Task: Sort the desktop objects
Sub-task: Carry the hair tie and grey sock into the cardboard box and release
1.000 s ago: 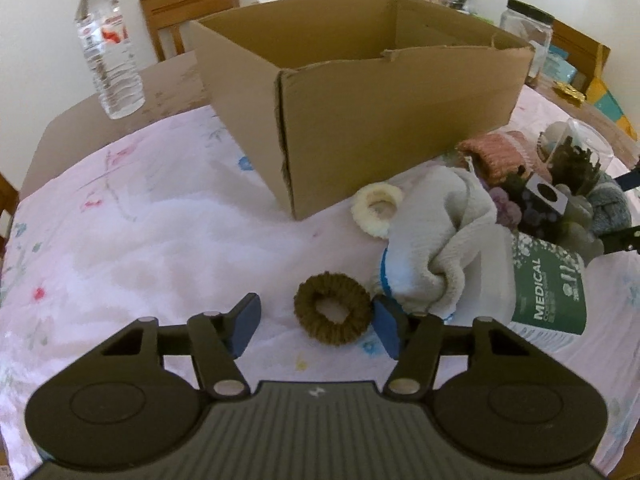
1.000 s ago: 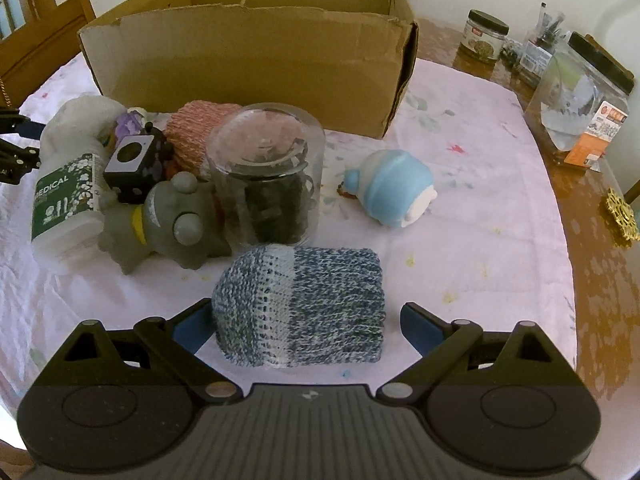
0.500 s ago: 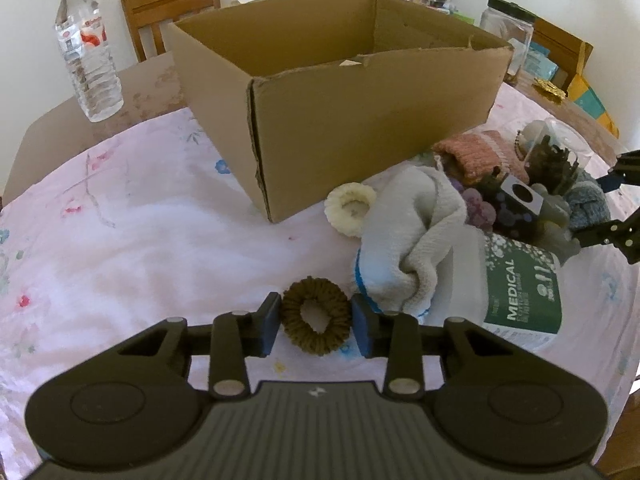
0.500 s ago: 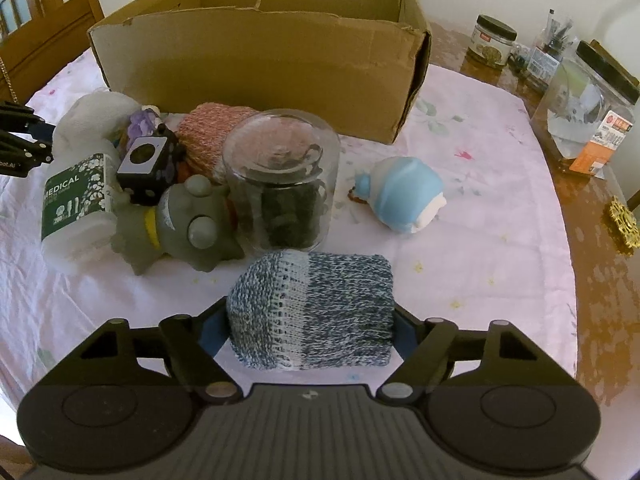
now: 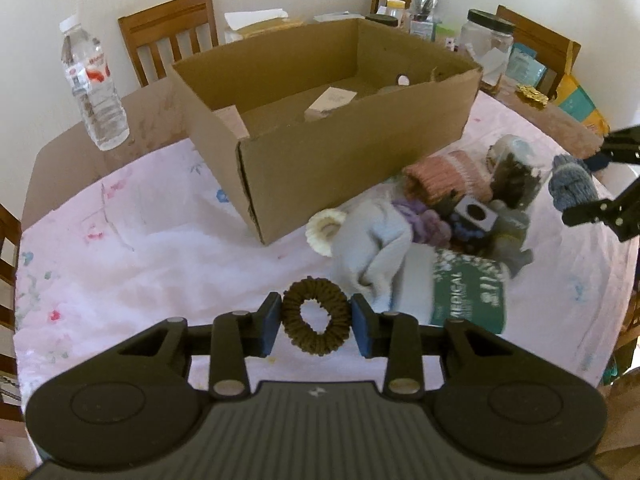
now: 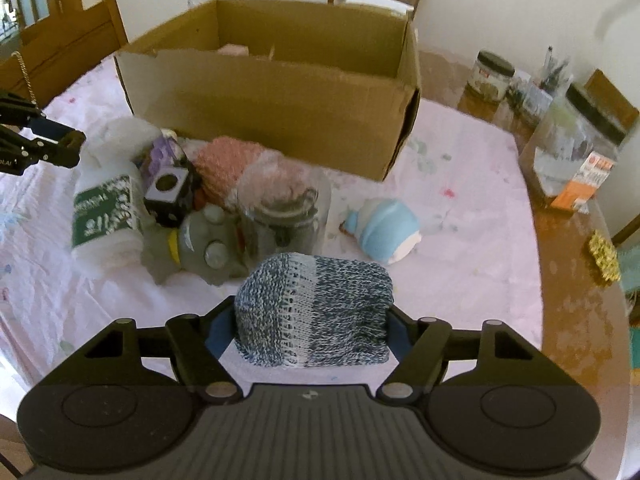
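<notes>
Here the left gripper (image 5: 316,322) pinches a brown hair scrunchie (image 5: 316,322) between its blue pads, above the pink floral tablecloth (image 5: 140,248). The right gripper (image 6: 310,330) is closing its jaws on a blue-and-white knitted hat (image 6: 314,312), pads pressing its sides. Just beyond lie a grey toy (image 6: 200,244), a clear jar (image 6: 284,208), and a pink knit (image 6: 228,164), heaped beside an open cardboard box (image 6: 272,116) on the table (image 6: 572,316).
</notes>
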{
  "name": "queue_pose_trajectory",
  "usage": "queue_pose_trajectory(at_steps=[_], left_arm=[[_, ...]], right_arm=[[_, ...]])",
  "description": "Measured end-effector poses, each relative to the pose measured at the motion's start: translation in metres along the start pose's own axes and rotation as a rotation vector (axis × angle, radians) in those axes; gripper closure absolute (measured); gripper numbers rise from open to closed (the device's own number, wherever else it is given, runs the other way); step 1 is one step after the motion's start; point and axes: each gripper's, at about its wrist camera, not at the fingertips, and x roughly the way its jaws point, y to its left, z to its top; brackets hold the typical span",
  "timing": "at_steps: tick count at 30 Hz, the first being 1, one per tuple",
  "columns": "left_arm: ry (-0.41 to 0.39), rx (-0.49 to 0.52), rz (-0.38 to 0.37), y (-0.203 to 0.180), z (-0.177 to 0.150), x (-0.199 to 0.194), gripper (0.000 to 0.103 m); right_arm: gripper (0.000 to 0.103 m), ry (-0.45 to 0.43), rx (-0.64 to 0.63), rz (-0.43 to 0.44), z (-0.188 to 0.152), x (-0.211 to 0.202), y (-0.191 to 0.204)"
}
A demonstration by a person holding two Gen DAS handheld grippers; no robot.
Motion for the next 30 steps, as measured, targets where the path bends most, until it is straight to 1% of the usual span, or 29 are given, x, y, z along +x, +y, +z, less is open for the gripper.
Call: queue_pose_trajectory(at_steps=[5,7,13,21,25,30], left_arm=[[0.023,0.019,-0.013,-0.015,0.008,-0.011,0.067],[0.020,0.024,-0.019,-0.021,0.012,-0.015,0.067],[-0.019,0.031,-0.027,-0.034,0.033,-0.032,0.067],[-0.093,0.038,0.006,-0.036,0.070,-0.042,0.067],[-0.125,0.050,0.022,-0.034,0.090,-0.041,0.067],[-0.141,0.053,0.036,-0.027,0.116,-0.031,0.066]], right_arm=[[0.025,-0.034,-0.039,0.016,0.011,-0.017,-0.004],[0.025,-0.051,-0.059,0.023,0.017,-0.025,-0.002],[0.025,-0.098,-0.114,0.039,0.038,-0.043,-0.003],[0.025,-0.167,-0.171,0.065,0.074,-0.051,-0.005],[0.025,-0.190,-0.201,0.074,0.092,-0.048,-0.005],[0.025,-0.223,-0.248,0.081,0.116,-0.044,-0.002]])
